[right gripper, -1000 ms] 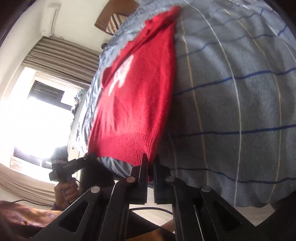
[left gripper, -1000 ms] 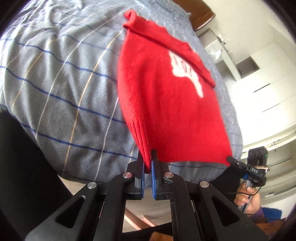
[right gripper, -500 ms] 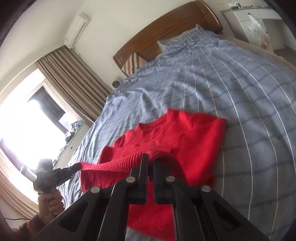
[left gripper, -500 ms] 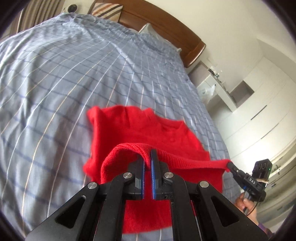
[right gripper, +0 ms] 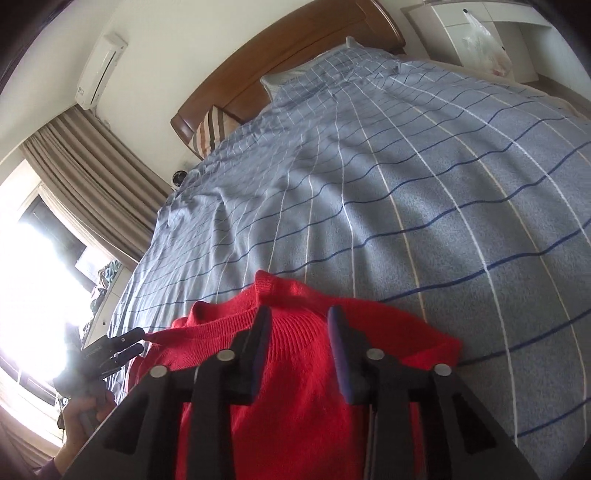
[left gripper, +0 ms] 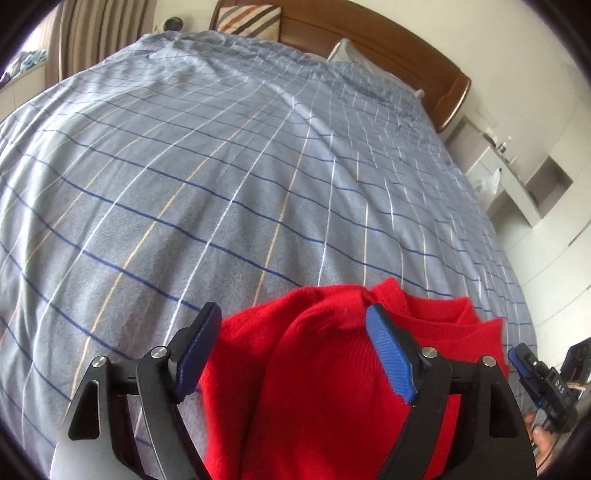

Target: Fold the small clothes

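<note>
A small red knit sweater (left gripper: pixel 332 387) lies folded over on the grey checked bedspread (left gripper: pixel 221 166), its hem brought up near the collar. My left gripper (left gripper: pixel 291 350) is open just above it, blue pads apart, holding nothing. In the right wrist view the sweater (right gripper: pixel 295 406) lies under my right gripper (right gripper: pixel 299 347), which is also open and empty. The left gripper also shows at the left edge of the right wrist view (right gripper: pixel 125 345), and the right gripper at the right edge of the left wrist view (left gripper: pixel 524 360).
The bed runs back to a wooden headboard (left gripper: pixel 388 48) with a striped pillow (left gripper: pixel 243 20). White cabinets (left gripper: pixel 517 177) stand to the right. A curtained window (right gripper: pixel 74 206) is on the left.
Both grippers carried the sweater's hem up and forward over its body, then opened and let it go. The sweater now lies folded in half.
</note>
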